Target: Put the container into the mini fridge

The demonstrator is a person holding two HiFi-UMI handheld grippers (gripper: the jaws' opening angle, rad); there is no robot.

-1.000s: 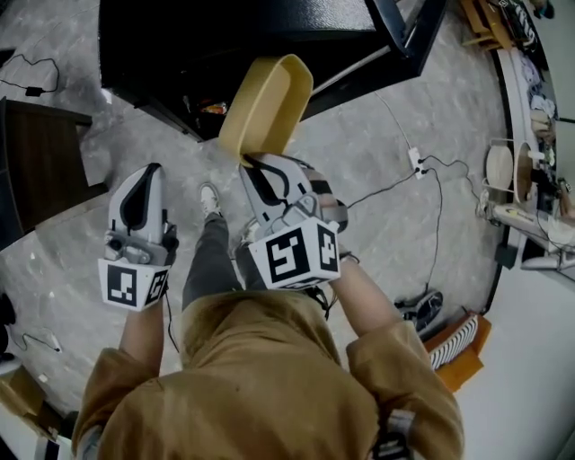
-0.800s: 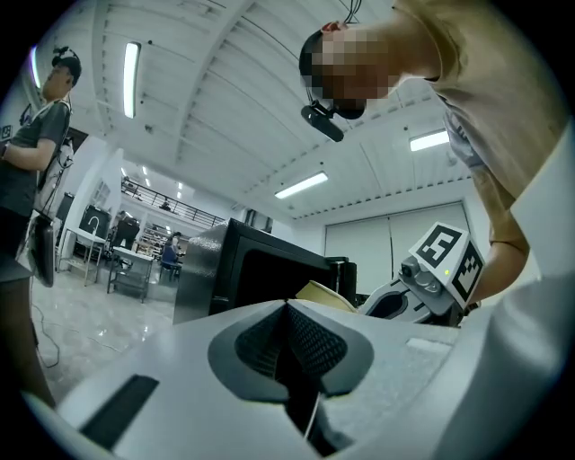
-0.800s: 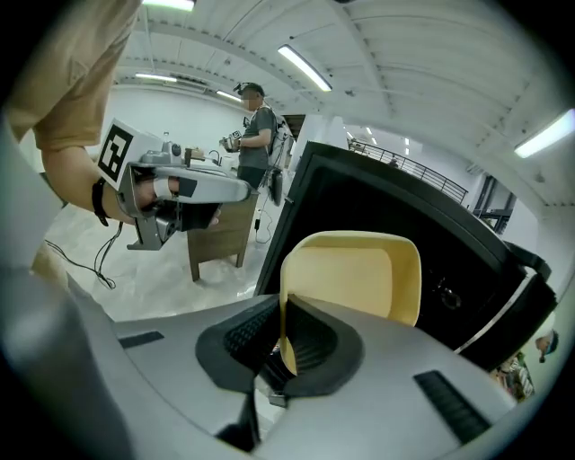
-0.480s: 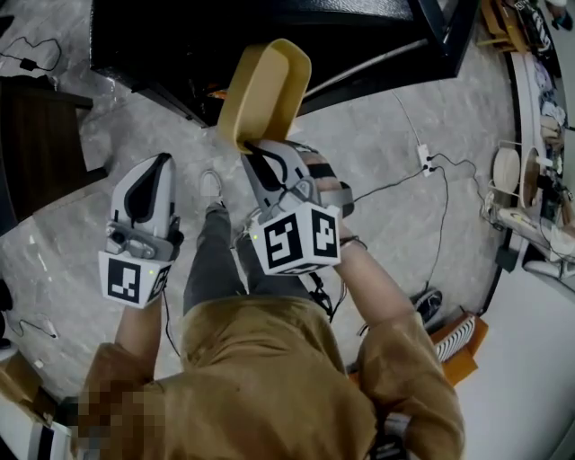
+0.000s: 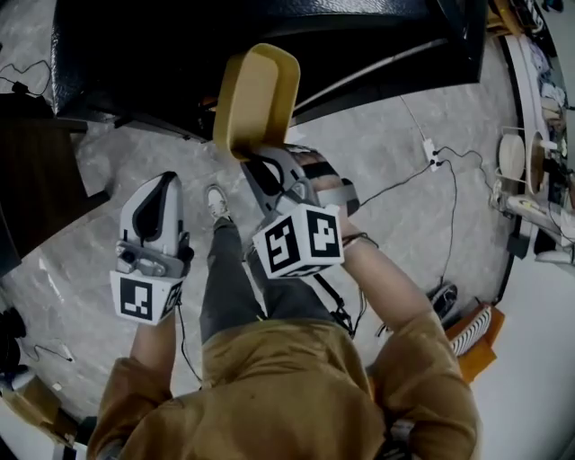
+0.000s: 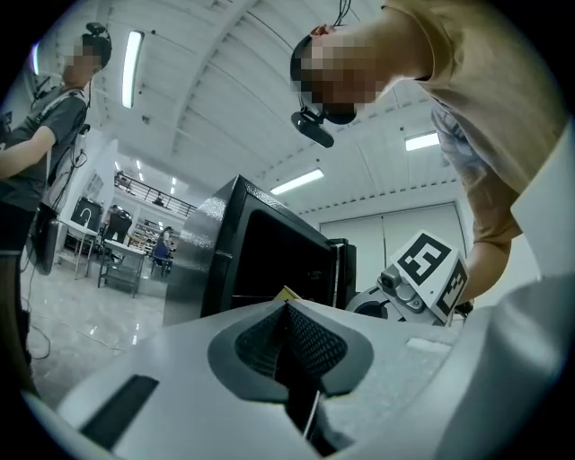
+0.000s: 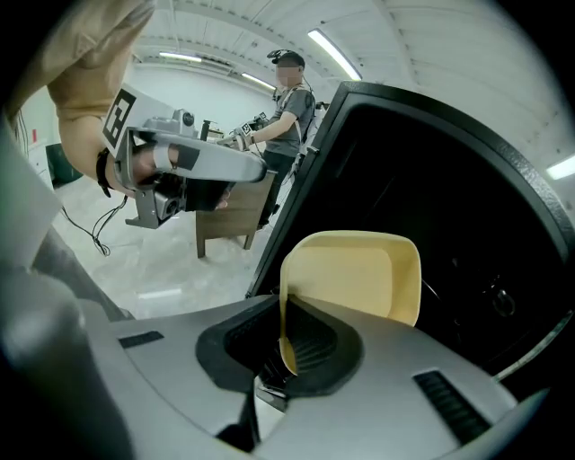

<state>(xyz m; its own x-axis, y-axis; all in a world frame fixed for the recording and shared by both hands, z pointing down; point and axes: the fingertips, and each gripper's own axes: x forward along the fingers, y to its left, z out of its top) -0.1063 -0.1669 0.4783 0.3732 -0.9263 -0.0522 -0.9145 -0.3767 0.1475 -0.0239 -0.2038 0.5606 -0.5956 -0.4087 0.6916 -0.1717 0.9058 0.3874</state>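
A yellow plastic container (image 5: 256, 99) (image 7: 355, 269) stands on edge, with my right gripper (image 5: 255, 163) (image 7: 286, 346) shut on its rim. It hangs in front of the black mini fridge (image 5: 269, 36) (image 7: 440, 198), whose dark inside is open towards it. The fridge door (image 5: 467, 27) is swung out to the right. My left gripper (image 5: 160, 187) (image 6: 292, 346) is lower and to the left, jaws together and holding nothing. In the left gripper view the fridge (image 6: 260, 260) stands ahead, with the right gripper's marker cube (image 6: 431, 269) beside it.
The person's shoe (image 5: 216, 202) is on the marble floor between the grippers. Dark wooden furniture (image 5: 36, 171) stands left. A power strip with cables (image 5: 429, 153) lies right, with shelves (image 5: 530, 171) beyond. Another person (image 7: 287, 108) stands by a wooden table (image 7: 234, 211).
The right gripper has carried the container closer to the fridge opening. The fridge fills more of the head view's top. The left gripper has dropped lower in the frame.
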